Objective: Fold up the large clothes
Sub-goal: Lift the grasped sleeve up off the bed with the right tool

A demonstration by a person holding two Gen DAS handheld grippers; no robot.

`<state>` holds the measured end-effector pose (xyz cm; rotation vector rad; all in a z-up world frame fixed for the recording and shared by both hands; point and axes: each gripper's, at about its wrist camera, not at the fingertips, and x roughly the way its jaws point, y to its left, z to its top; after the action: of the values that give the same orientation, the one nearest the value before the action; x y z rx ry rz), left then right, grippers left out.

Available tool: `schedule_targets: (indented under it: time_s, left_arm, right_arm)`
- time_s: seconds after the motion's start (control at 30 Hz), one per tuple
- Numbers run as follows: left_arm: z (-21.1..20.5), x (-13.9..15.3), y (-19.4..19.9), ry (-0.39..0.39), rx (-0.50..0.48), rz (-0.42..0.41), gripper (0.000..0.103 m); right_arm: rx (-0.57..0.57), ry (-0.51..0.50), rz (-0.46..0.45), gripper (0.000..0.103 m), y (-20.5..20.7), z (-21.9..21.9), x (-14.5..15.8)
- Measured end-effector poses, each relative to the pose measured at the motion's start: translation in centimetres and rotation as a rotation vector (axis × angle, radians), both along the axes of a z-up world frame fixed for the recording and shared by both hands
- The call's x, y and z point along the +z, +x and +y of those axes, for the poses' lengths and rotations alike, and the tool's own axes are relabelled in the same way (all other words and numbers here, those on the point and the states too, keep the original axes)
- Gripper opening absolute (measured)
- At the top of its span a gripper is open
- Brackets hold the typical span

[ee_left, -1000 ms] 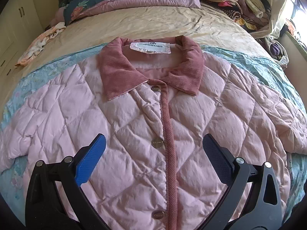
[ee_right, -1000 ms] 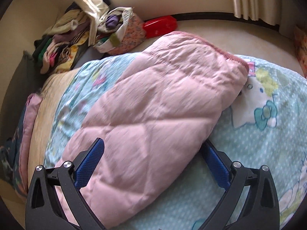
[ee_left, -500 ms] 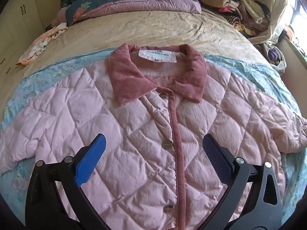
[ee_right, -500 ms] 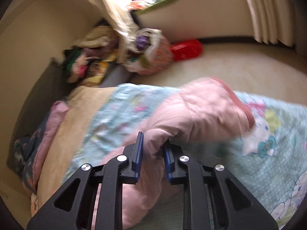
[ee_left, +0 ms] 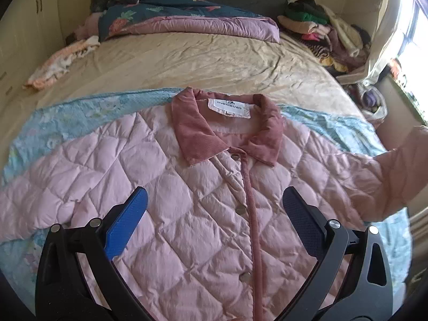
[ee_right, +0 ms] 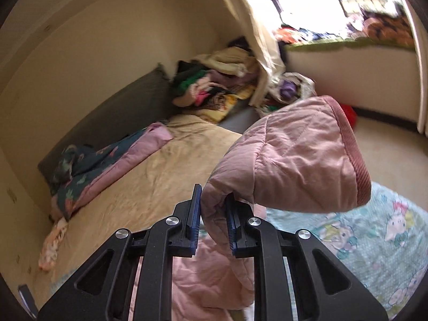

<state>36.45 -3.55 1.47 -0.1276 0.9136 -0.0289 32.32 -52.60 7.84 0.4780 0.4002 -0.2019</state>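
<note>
Spread flat on the blue blanket [ee_left: 67,117], the pink coat [ee_left: 171,208] is barely folded: my right gripper [ee_right: 212,215] pinches its right sleeve [ee_right: 294,160] up, my left gripper [ee_left: 214,214] waits wide open, empty.

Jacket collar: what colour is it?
Dusty rose corduroy collar, darker than the jacket; clearest in left wrist view.

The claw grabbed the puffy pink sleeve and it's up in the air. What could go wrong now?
1. The right gripper pinches only a small bunch of the sleeve, and the puffy fabric could slip out.
2. Pulling may drag the whole jacket crooked, since the left gripper hovers open above it, not pinning it.
3. The cuff dangles and could fold unevenly.
</note>
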Motion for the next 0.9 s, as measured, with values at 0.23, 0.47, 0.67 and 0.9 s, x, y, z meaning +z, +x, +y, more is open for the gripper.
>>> schedule_targets:
  time_s: [0.23,0.47,0.67,0.9]
  left_arm:
    - [2.1,1.6,-0.7,0.045,0.019,-0.032,0.095]
    - [4.4,2.5,-1.2,0.017,0.023,-0.051,0.095]
    - [5.8,2.7,-1.4,0.012,0.044,-0.054,0.095]
    - [7.6,2.5,-1.7,-0.001,0.061,-0.057,0.095]
  right_arm:
    - [0.083,-0.043,-0.019,0.016,0.1,4.7,1.8]
    - [0.158,-0.090,-0.027,0.016,0.4,9.0,2.8]
    - [0.208,-0.136,-0.036,0.016,0.9,12.3,3.2]
    - [0.271,-0.186,-0.048,0.016,1.5,15.7,3.3]
